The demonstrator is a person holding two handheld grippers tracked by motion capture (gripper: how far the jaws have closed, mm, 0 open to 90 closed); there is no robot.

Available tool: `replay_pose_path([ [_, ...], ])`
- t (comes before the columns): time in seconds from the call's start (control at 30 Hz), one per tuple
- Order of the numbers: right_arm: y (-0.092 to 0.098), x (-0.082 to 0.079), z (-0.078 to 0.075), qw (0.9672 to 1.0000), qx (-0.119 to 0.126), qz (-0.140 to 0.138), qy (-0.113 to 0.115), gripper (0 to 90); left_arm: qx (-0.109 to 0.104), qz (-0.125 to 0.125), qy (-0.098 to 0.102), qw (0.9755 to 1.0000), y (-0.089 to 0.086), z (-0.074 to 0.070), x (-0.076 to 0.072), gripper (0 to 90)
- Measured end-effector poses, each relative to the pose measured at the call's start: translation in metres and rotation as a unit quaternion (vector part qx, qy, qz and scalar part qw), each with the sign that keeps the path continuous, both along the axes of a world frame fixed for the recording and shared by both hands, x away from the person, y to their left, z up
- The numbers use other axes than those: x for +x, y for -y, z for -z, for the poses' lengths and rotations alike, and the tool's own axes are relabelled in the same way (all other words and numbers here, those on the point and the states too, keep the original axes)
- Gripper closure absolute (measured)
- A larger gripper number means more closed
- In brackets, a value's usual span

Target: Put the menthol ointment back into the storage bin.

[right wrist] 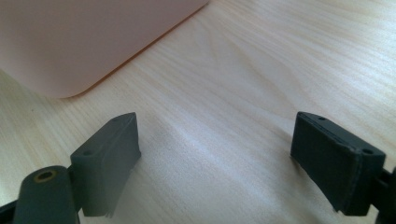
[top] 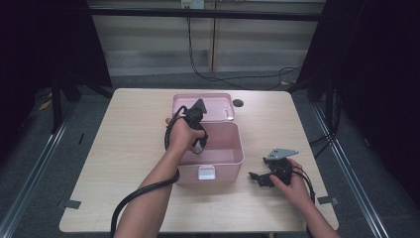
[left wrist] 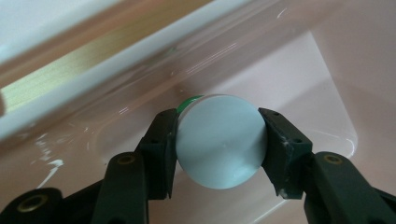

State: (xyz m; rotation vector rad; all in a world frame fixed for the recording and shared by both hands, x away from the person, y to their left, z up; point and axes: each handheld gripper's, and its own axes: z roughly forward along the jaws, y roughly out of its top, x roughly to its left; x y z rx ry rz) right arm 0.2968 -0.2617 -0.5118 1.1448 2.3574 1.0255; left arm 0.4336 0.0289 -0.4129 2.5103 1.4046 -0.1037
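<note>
Over on the left, the left gripper point(top: 198, 145) reaches down into the open pink plastic box point(top: 233, 161), whose lid point(top: 205, 105) lies flipped back behind it on the wooden table point(top: 124, 144). In the left gripper view its two black jaws are clamped on either side of a round white cap point(left wrist: 220, 141), with a sliver of green point(left wrist: 187, 101) peeking out behind it, probably the body of a small jar or bottle; I can't tell more. The thing hangs inside the box, close to a side wall and seemingly above the floor. To do this well, I'd lower it straight until it rests on the bottom, keep clear of that wall, and only then ease the jaws apart. To the right, the right gripper point(right wrist: 229, 163) rests on the table just beside the box, jaws spread wide and holding nothing.
</note>
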Motion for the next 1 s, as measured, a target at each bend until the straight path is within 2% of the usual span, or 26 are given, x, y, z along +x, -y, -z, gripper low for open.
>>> replay_pose_path([
  [0.27,0.0,0.0,0.0,1.0,0.0,0.0,0.0,14.7,-0.005,-0.003,0.006,1.0,0.005,0.004,0.0,50.0],
  [1.0,0.0,0.0,0.0,1.0,0.002,-0.001,-0.001,14.7,-0.008,-0.016,0.002,0.9998,0.006,0.018,0.001,50.0],
])
